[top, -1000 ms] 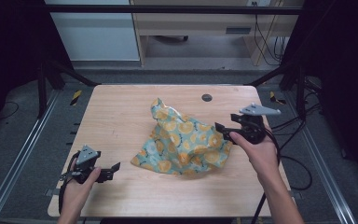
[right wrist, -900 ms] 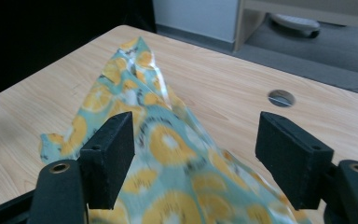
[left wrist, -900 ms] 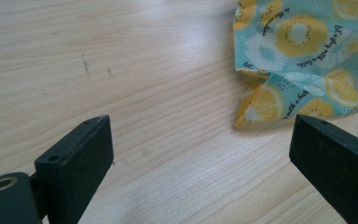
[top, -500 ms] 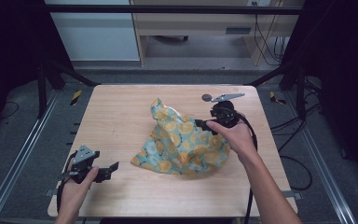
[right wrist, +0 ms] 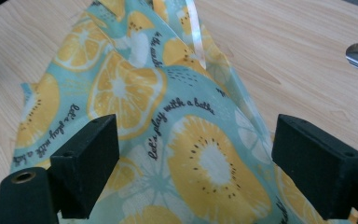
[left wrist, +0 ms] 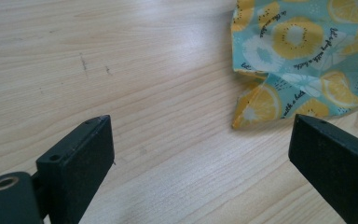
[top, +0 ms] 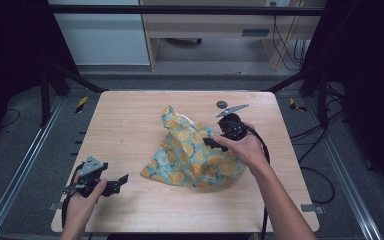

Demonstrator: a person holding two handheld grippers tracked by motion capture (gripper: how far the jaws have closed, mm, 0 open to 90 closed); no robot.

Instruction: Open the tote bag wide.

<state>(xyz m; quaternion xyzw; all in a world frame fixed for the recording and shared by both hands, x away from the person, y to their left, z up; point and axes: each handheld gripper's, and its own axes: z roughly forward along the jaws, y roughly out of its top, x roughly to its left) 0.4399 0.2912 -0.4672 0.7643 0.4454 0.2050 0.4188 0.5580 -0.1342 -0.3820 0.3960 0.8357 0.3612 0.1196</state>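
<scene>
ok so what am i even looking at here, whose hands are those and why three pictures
No robot here: a person stands at a wooden table with a handheld two-jaw claw in each hand. The high view looks down from above. The left claw rests near the front left corner, jaws open, nothing between them. The right claw is over a crumpled teal cloth with a lemon print; its jaws have just been opening and stand wide above the fabric, not pinching it. The other two pictures come from cameras riding on each claw, looking along its black jaws: the left sees a cloth corner, the right sees the cloth up close. A small dark disc lies near the far edge.
</scene>
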